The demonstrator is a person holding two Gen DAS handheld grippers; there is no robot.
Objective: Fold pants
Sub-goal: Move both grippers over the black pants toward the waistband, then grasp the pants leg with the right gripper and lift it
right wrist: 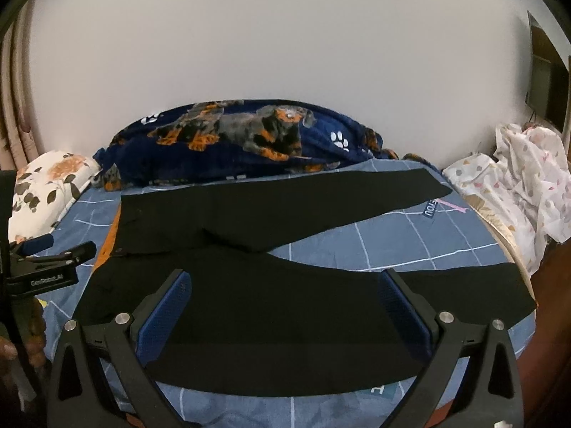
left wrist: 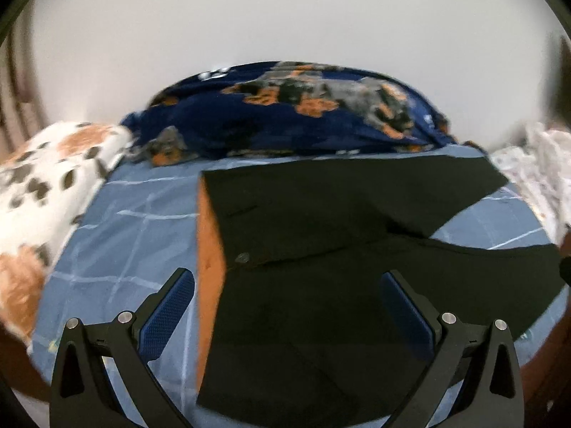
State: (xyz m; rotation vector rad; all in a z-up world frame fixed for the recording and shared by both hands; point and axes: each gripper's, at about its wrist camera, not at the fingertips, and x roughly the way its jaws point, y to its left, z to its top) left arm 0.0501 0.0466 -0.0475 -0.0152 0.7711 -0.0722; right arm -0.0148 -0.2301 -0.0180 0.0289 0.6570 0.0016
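Black fabric pants (right wrist: pixel 271 278) spread flat on the blue grid-patterned bedsheet (right wrist: pixel 392 246), both grippers hovering empty above them

Relative to the pants: the waistband lies at their left end and the two legs fan out rightward in a V, so the long axis runs left to right; the left gripper (left wrist: pixel 285 306), jaws wide, hangs over the waist end beside the orange lining (left wrist: pixel 210 249), while the right gripper (right wrist: pixel 285 303), jaws equally wide, sits over the near leg's middle; the far leg lies just below the navy dog-print blanket (right wrist: pixel 249 135), so bringing it onto the near one looks like the first fold, with the left gripper closer to the waist
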